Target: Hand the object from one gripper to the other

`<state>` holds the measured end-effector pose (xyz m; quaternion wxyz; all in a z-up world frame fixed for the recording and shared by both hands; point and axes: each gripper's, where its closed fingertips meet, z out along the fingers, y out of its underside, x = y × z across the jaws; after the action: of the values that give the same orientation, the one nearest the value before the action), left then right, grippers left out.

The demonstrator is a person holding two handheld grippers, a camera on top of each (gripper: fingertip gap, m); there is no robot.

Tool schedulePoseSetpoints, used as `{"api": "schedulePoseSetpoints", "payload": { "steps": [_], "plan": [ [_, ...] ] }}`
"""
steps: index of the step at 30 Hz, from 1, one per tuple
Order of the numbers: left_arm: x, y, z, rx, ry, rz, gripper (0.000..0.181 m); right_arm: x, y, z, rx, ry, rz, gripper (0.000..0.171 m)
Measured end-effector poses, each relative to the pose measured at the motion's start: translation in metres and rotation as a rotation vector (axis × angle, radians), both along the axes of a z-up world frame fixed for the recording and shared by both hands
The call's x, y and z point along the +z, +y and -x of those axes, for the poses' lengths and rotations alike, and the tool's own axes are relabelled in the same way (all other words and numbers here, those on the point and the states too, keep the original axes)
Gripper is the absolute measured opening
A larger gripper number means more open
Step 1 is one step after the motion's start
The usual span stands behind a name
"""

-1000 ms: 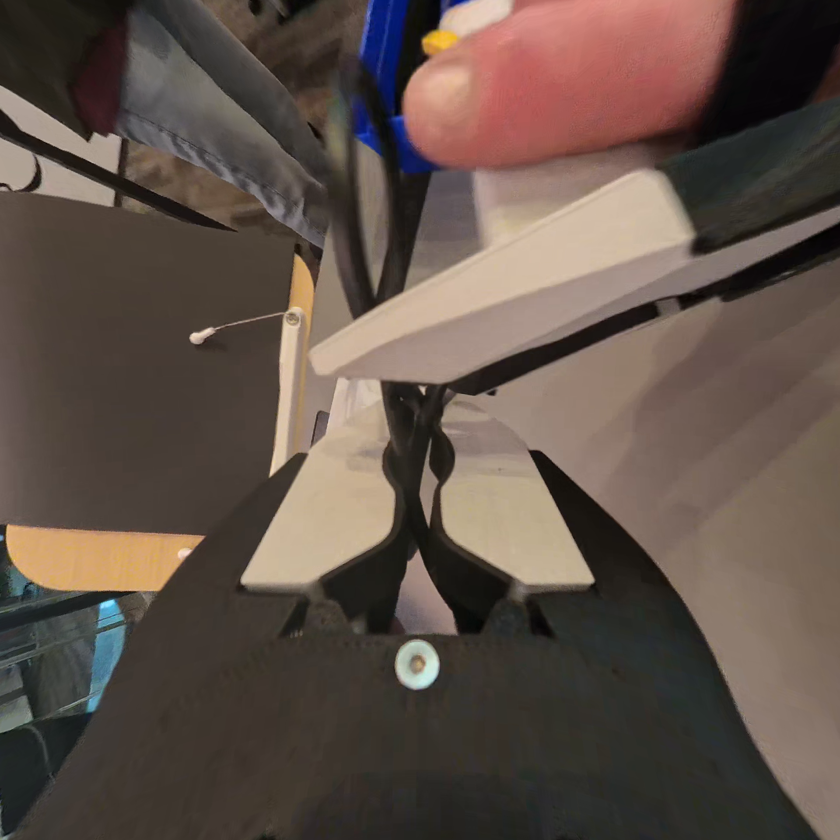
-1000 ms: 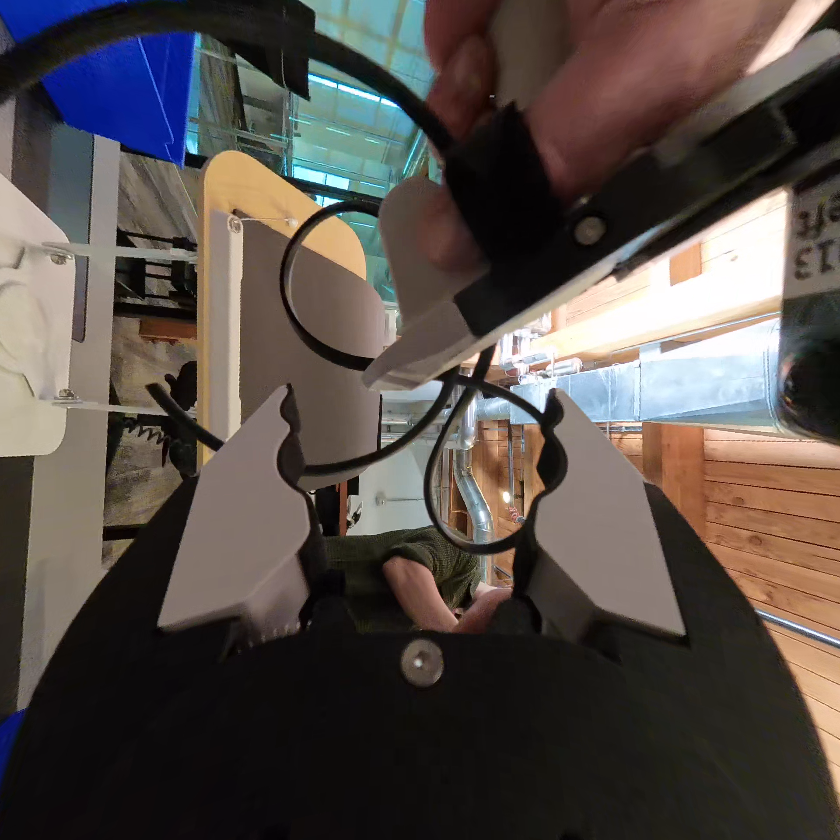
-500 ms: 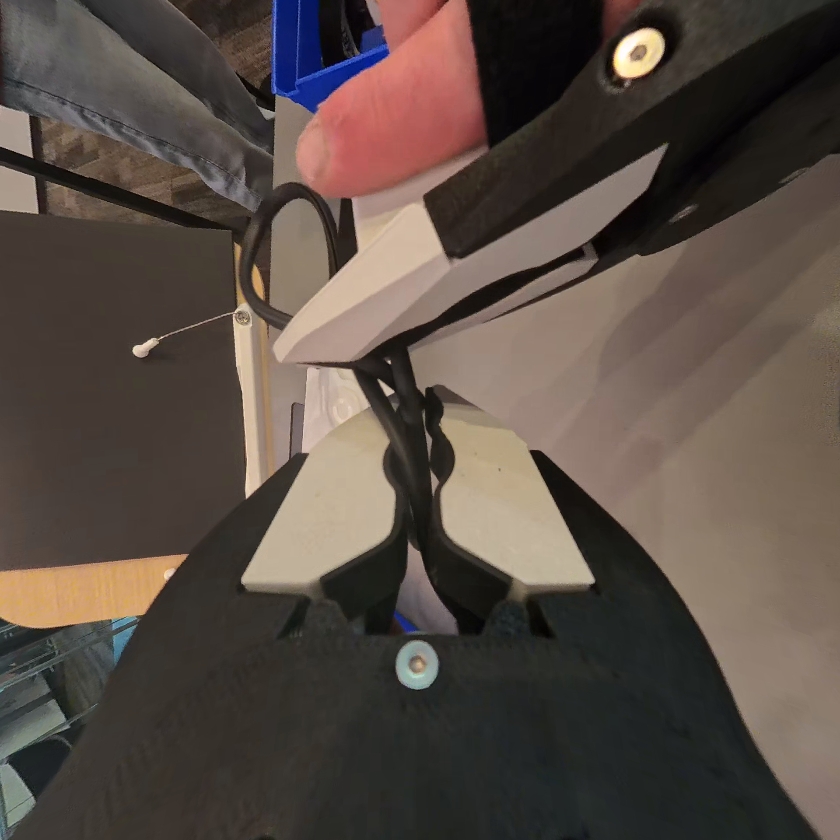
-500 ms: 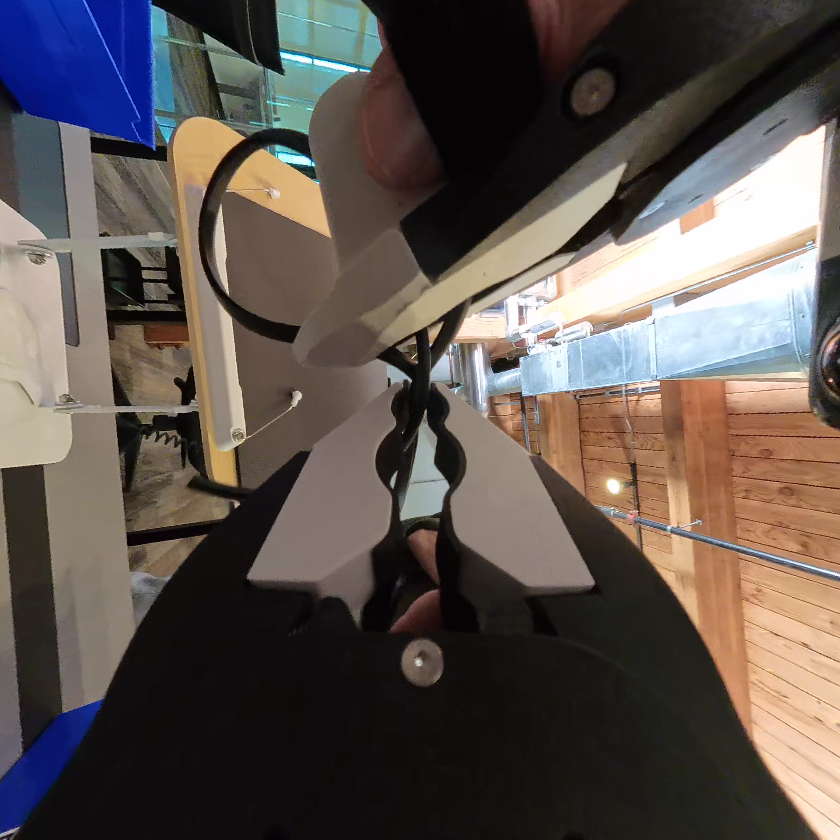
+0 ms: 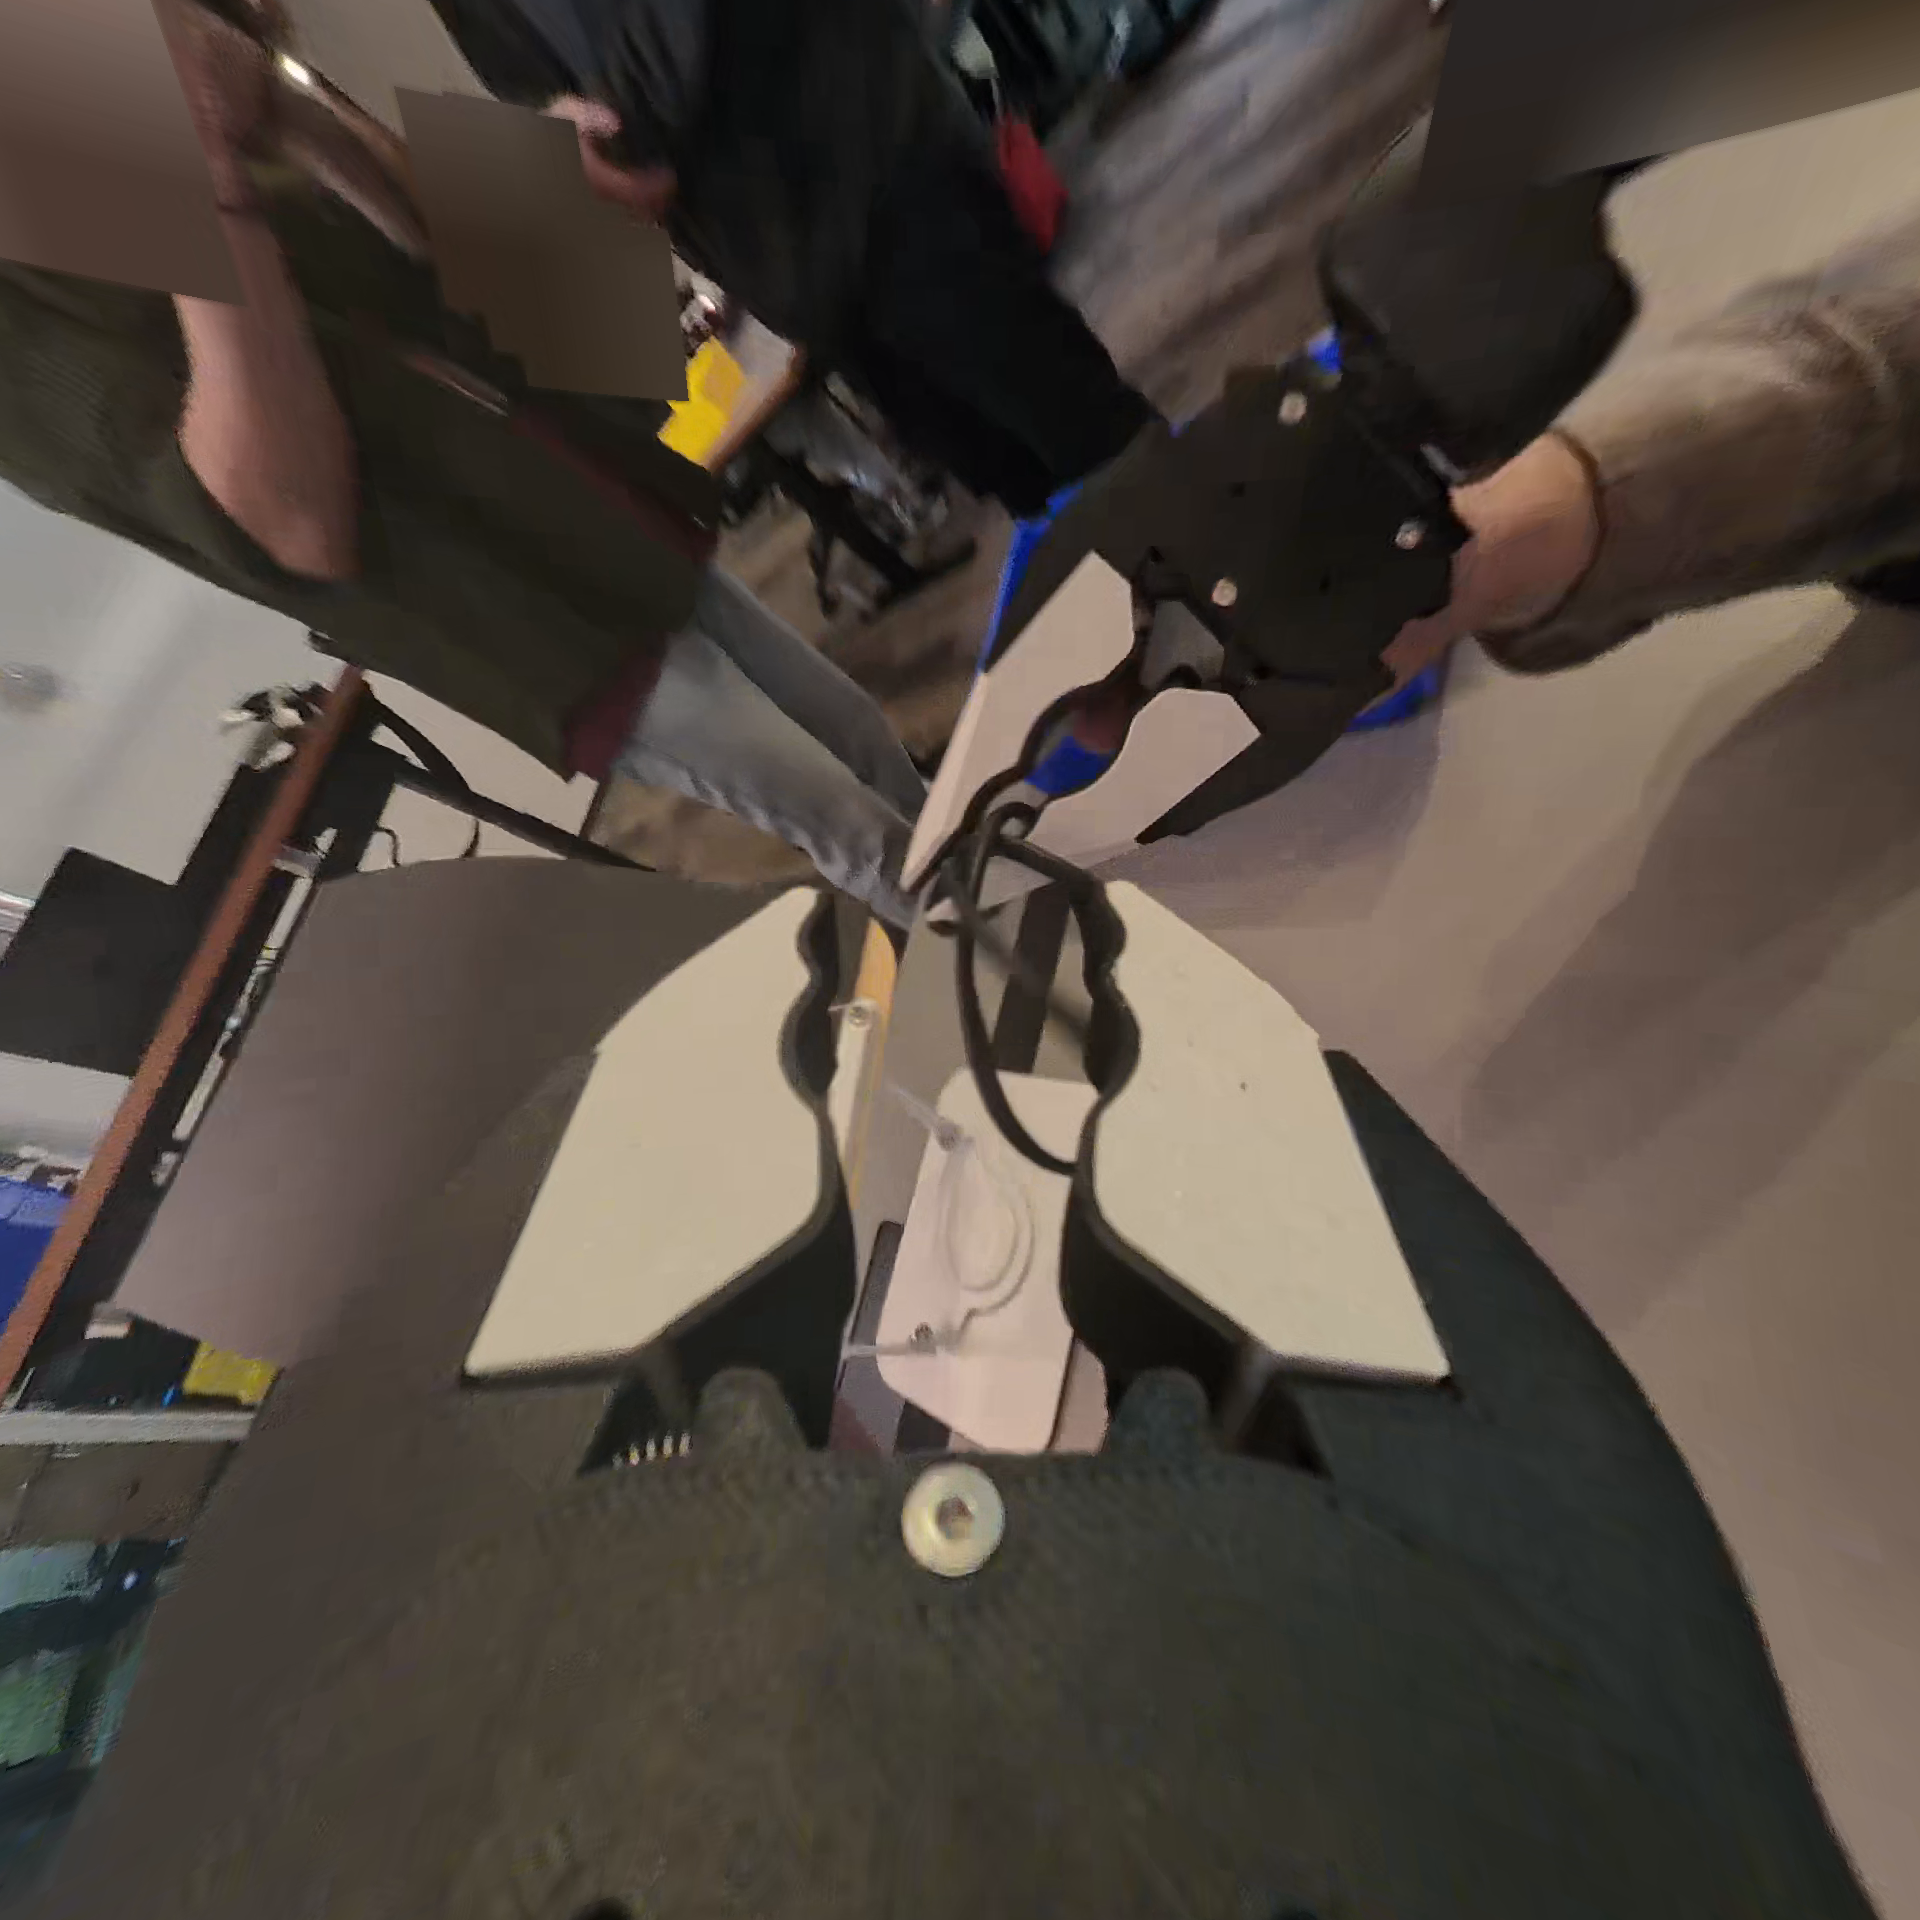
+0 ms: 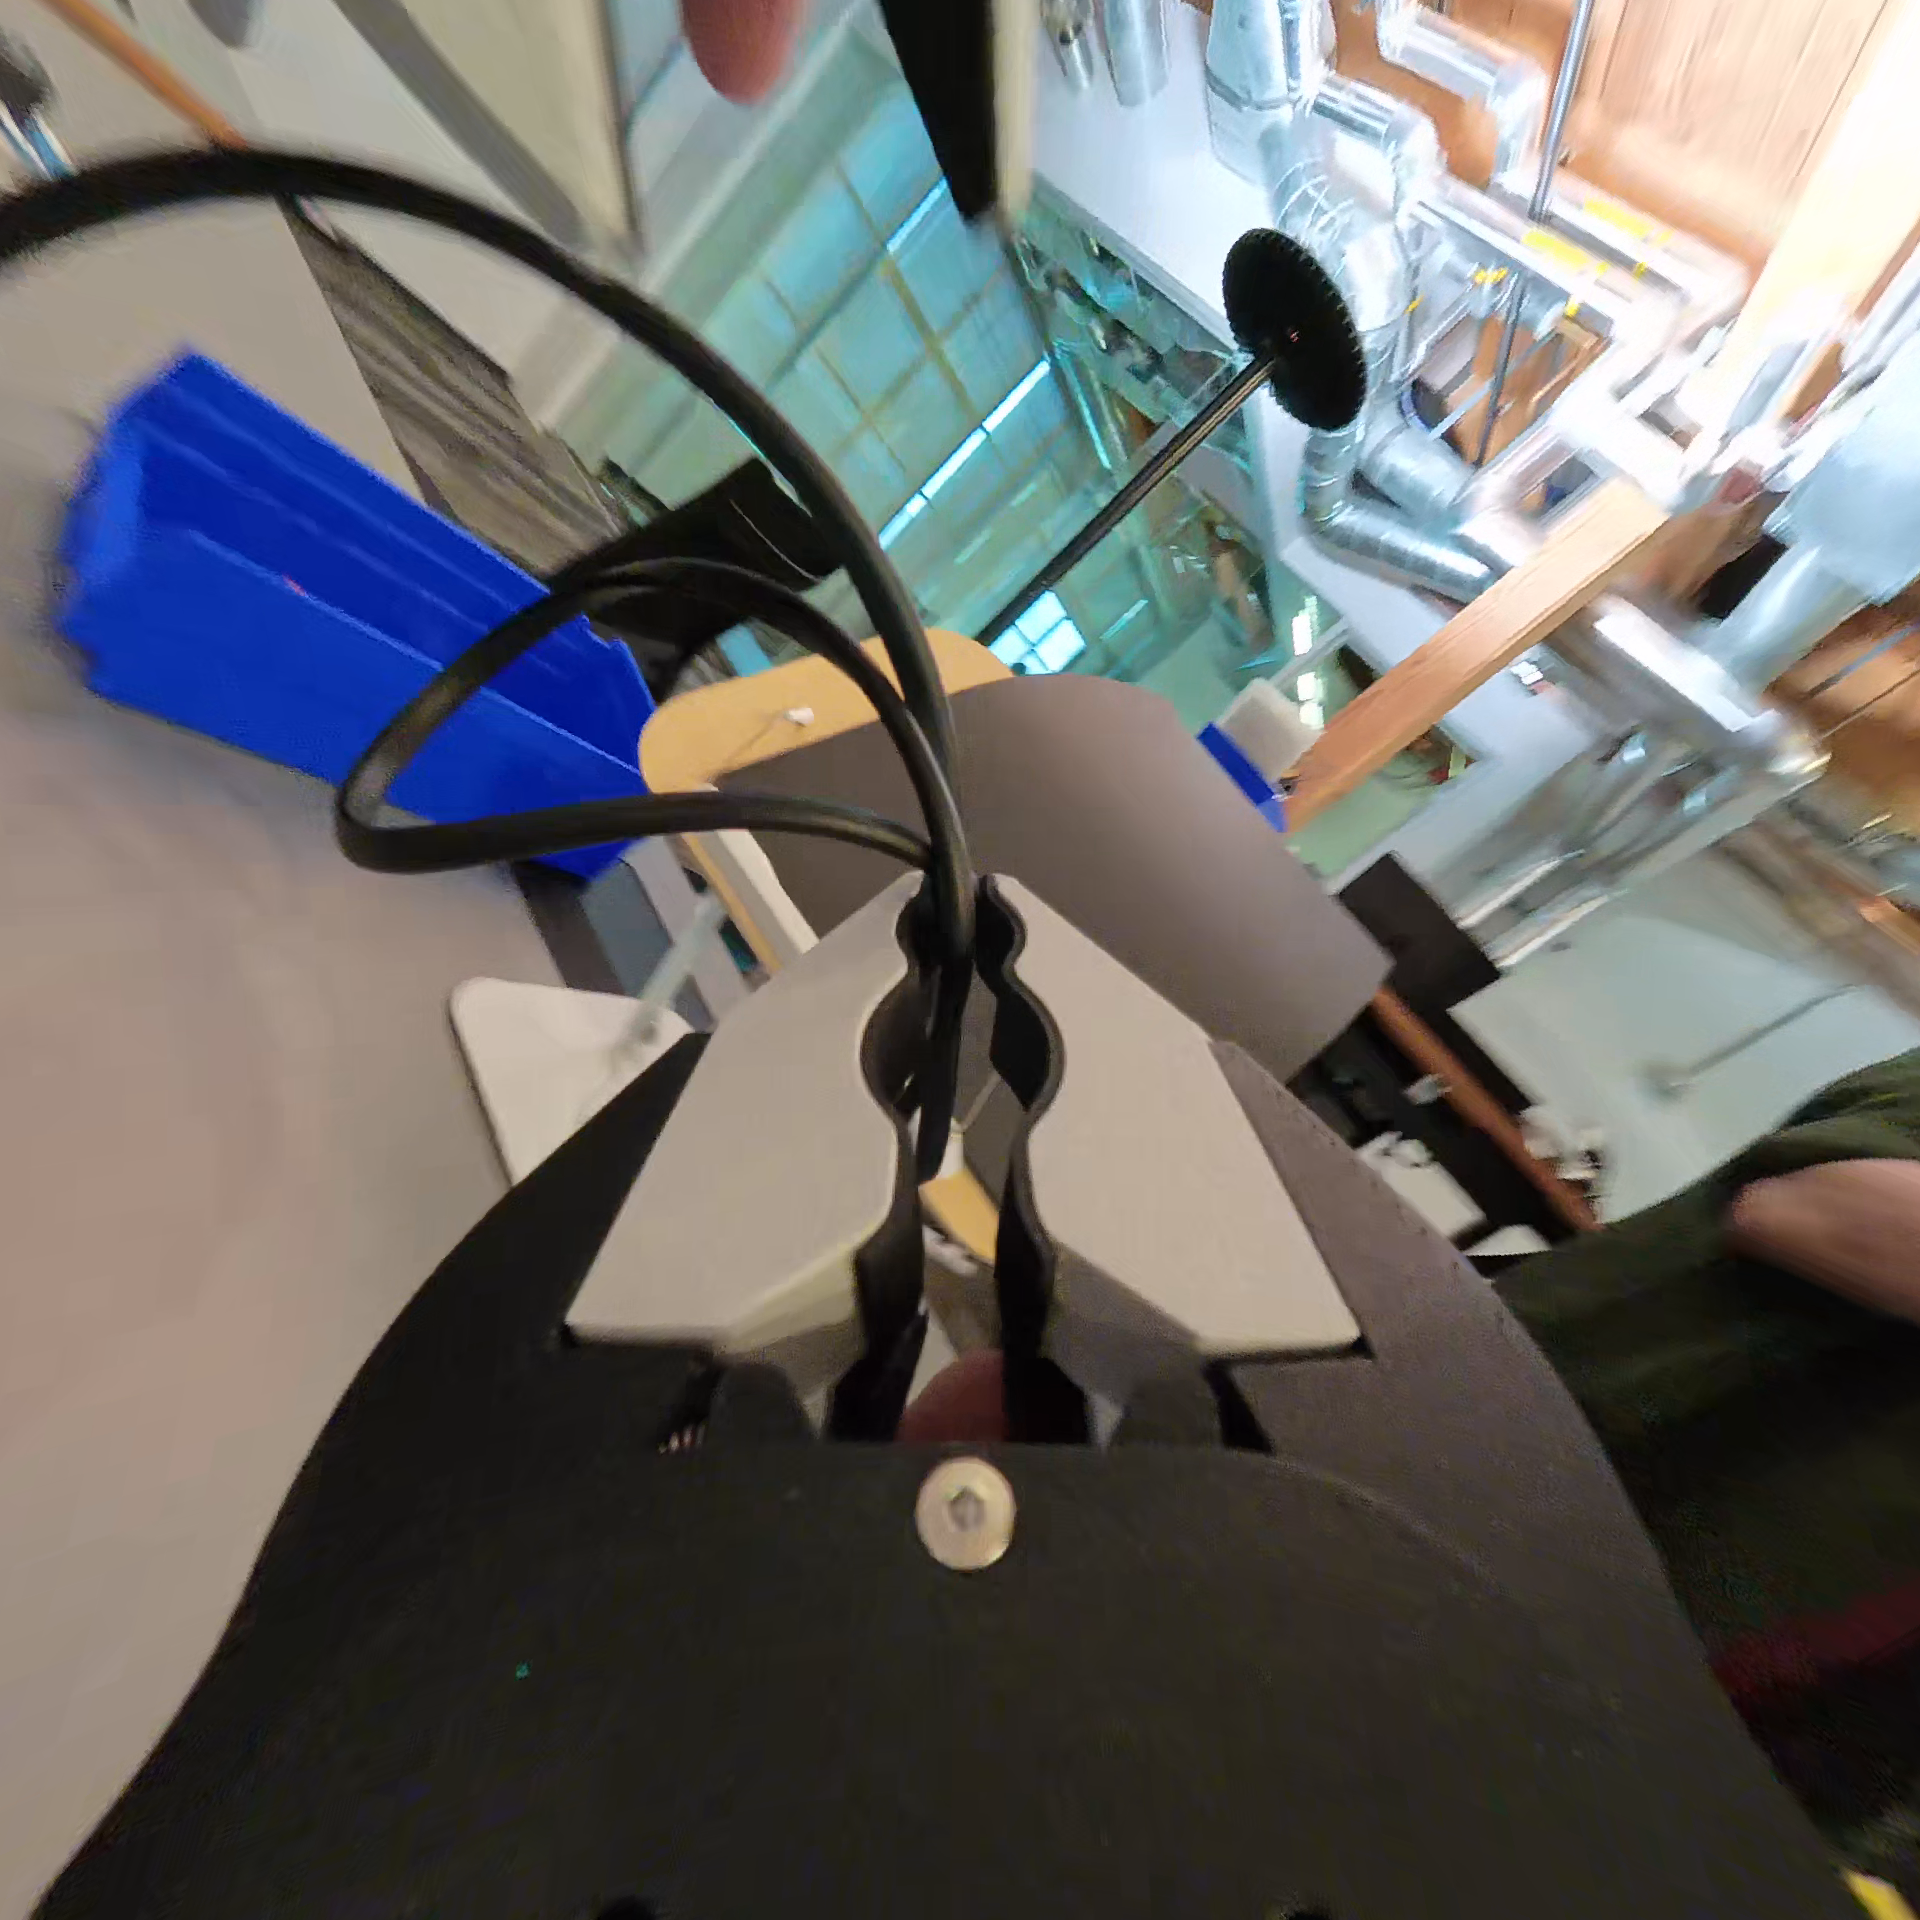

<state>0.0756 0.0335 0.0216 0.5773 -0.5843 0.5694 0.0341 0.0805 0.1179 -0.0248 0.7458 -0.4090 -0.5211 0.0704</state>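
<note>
Open gap between left gripper (image 5: 961,935) fingers, black cable (image 5: 977,1039) loop dangling through it

Both grippers are showing black textured bodies, each carrying a silver screw (image 5: 952,1520) near its centre. Their fingers (image 6: 1143,1164) are wearing flat grey plates with wavy black inner edges. A grey-beige sleeve (image 5: 1756,416) is covering the far right arm.

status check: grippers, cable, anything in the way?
Left gripper open, cable loop hanging between its fingers. Right gripper shut on black cable. Blue bin behind on table, not in the way.
</note>
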Motion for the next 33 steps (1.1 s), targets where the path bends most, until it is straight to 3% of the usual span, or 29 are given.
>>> {"api": "schedulePoseSetpoints", "payload": {
  "steps": [4, 10, 14, 17, 21, 29, 33],
  "plan": [
    [0.022, -0.01, 0.024, -0.011, -0.12, -0.067, 0.045, 0.005, -0.002, -0.004, 0.137, 0.103, 0.195, 0.002],
    [-0.007, 0.009, 0.049, 0.015, -0.017, -0.238, 0.054, 0.01, -0.019, -0.005, 0.42, 0.193, 0.471, 0.001],
    [-0.03, 0.012, 0.025, -0.072, 0.131, -0.364, 0.069, -0.001, -0.047, -0.002, 0.654, 0.115, 0.569, 0.002],
    [-0.042, 0.009, -0.002, -0.172, 0.152, -0.335, 0.082, -0.009, -0.065, -0.001, 0.778, 0.065, 0.596, 0.002],
    [-0.053, -0.002, -0.032, -0.305, 0.128, -0.226, 0.083, -0.025, -0.083, 0.002, 0.864, -0.027, 0.598, 0.002],
    [-0.067, -0.016, -0.06, -0.42, 0.096, -0.012, 0.062, -0.041, -0.107, 0.005, 0.943, -0.136, 0.574, 0.003],
    [-0.072, -0.023, -0.067, -0.459, 0.11, -0.009, 0.035, -0.045, -0.113, 0.007, 0.959, -0.153, 0.574, 0.003]
  ]
}}
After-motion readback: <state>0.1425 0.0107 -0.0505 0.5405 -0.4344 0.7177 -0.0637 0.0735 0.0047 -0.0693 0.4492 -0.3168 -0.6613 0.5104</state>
